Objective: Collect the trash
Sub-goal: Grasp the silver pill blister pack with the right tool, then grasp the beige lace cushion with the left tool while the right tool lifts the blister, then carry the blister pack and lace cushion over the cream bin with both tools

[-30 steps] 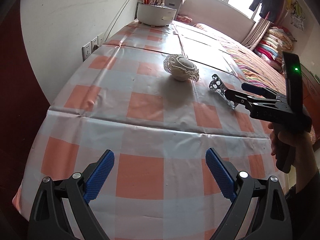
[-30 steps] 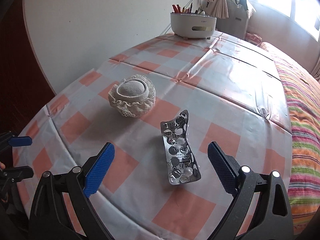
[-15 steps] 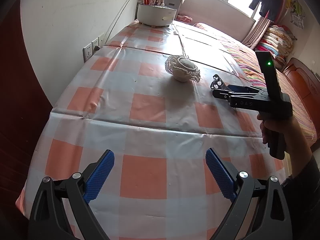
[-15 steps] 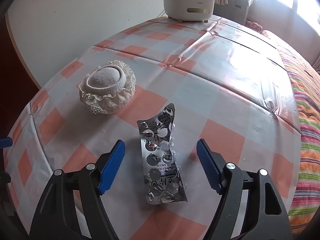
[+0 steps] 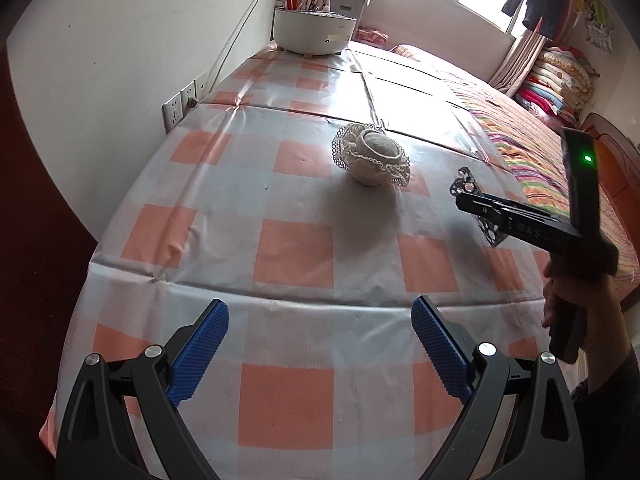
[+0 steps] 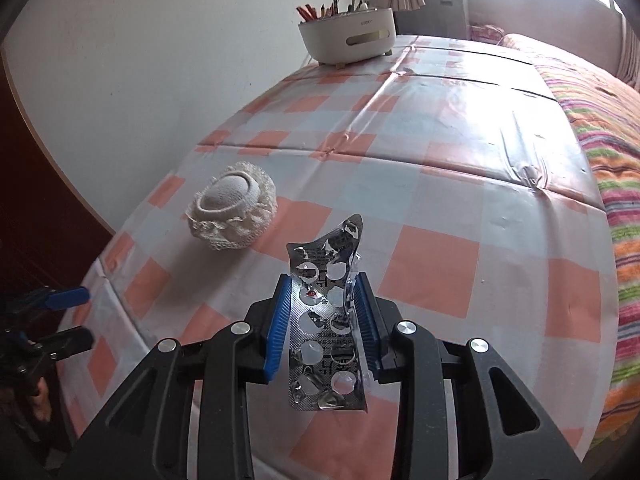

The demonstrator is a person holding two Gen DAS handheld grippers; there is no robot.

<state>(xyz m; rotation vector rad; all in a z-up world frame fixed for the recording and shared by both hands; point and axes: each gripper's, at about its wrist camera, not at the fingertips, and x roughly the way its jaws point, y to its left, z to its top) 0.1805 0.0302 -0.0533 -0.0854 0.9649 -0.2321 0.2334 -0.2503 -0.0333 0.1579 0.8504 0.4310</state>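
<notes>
The desk (image 5: 292, 248) fills most of the room's near side, pushed against the white wall (image 5: 120, 60) and covered with a shiny cloth of orange and pale checks, creased in long folds. Beside it, along the far edge, runs a bed (image 6: 600, 128) under a striped, many-coloured cover. At the desk's far end by the wall stands a white oval holder (image 6: 348, 38) stuffed with pencils and pens. Nearer the middle of the desk sits a small round lace-trimmed cushion (image 6: 232, 210), alone on an orange square.

The right tongs (image 6: 322, 316) have just been closing and now clamp an empty pill blister sheet (image 6: 326, 320) between their blue pads (image 6: 276, 324). The pads press on the sheet's two long edges, so that the silver foil bows a little. The sheet stands nearly upright in the grip, its curled top corner poking out past the fingertips, its lower end hanging back toward the handle. Seen from the left side, the sheet appears lifted off the cloth, to the right of the cushion and apart from it. A hand (image 5: 576, 300) grips the handle below.

The left tongs (image 5: 320, 352) hang over the near edge of the desk, spread wide with nothing between the pads.
</notes>
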